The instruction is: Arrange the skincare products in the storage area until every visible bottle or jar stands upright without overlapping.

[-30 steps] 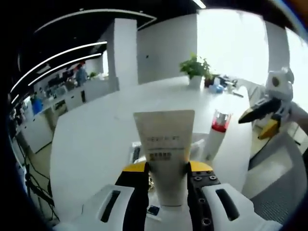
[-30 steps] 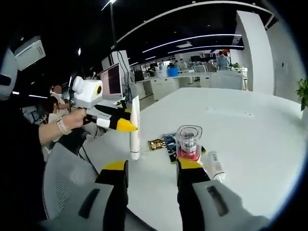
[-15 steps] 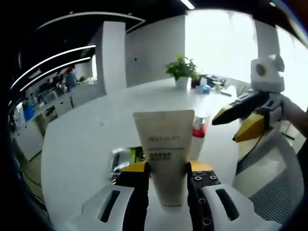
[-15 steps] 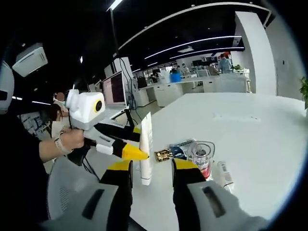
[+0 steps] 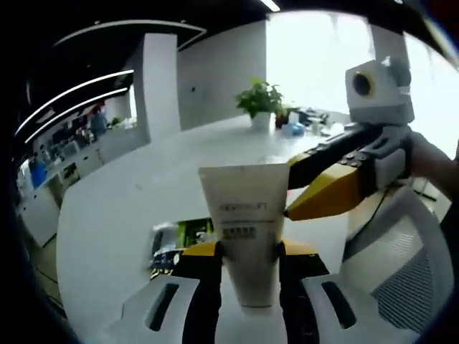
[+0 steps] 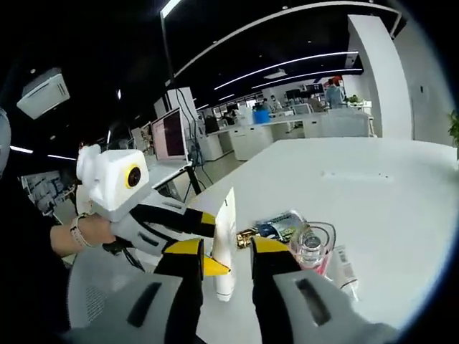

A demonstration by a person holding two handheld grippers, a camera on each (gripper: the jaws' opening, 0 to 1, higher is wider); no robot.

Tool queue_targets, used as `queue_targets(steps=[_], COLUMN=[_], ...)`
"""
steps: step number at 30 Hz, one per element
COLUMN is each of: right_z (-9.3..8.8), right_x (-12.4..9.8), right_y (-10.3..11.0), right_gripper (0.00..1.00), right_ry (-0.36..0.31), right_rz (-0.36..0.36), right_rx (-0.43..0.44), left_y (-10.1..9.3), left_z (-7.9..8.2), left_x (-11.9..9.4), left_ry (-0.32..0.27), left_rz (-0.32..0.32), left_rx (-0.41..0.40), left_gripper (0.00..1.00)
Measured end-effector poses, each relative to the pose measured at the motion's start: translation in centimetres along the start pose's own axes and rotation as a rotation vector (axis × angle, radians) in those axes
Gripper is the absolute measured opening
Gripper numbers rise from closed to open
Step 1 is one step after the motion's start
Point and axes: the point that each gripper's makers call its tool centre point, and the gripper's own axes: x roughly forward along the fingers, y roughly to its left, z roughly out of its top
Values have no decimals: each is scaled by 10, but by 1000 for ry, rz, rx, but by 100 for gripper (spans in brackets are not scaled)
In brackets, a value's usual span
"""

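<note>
White table (image 5: 115,215); left gripper (image 5: 247,251) clamps cream tube (image 5: 244,222), cap hidden; right gripper (image 6: 226,247) parted

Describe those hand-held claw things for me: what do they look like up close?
Each gripper is a chunky white plastic body ending in two black jaws capped with yellow tips. The left gripper shows dark slots on its white shells and small screw holes in the black jaw faces. The right gripper looks the same. The person holding them wears a band on one wrist.
</note>
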Motion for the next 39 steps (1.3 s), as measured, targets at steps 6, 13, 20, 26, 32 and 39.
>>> queue_targets(steps=[6, 13, 20, 26, 32, 39], right_z=[-1, -5, -7, -10, -11, -13], right_x=[9, 17, 16, 17, 20, 21], right_y=[3, 2, -3, 0, 3, 4], right_gripper=[21, 19, 13, 11, 8, 6], right_ry=[5, 22, 34, 54, 52, 69], right_rz=[6, -11, -34, -39, -51, -45], right_rx=[15, 30, 50, 41, -10, -64], left_y=[-5, -9, -9, -9, -7, -6], left_z=[-1, 3, 4, 0, -2, -4], left_x=[5, 6, 7, 8, 7, 9], left_ry=[5, -10, -8, 5, 4, -3], left_rz=[1, 7, 25, 33, 43, 57], left_rx=[21, 19, 35, 32, 32, 16], left_gripper=[26, 26, 26, 27, 27, 28])
